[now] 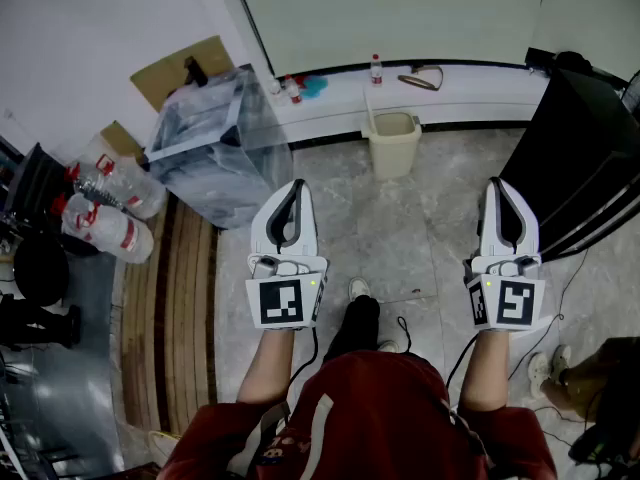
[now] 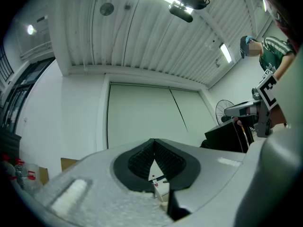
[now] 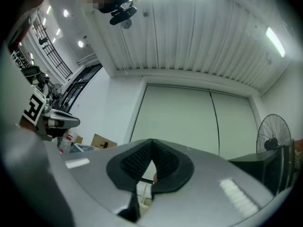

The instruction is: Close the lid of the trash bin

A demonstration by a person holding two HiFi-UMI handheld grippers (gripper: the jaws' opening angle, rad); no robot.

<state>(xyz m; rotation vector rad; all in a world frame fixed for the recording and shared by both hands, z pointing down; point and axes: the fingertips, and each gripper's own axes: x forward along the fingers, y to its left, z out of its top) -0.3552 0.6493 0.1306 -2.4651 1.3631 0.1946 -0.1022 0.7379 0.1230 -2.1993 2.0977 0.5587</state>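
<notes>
Grey tiled floor (image 1: pixel 420 238), white ledge (image 1: pixel 470 93) | beige trash bin (image 1: pixel 392 143) against ledge, lid position unclear | left gripper (image 1: pixel 290 184), right gripper (image 1: pixel 500 184): jaws pinched together, empty

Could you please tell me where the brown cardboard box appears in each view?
Head view: cardboard box, upper left, by the wall.
Left gripper view: it sits lower left.
Right gripper view: it sits left of centre.
Shared landmark: the pale two-panel door.
</notes>
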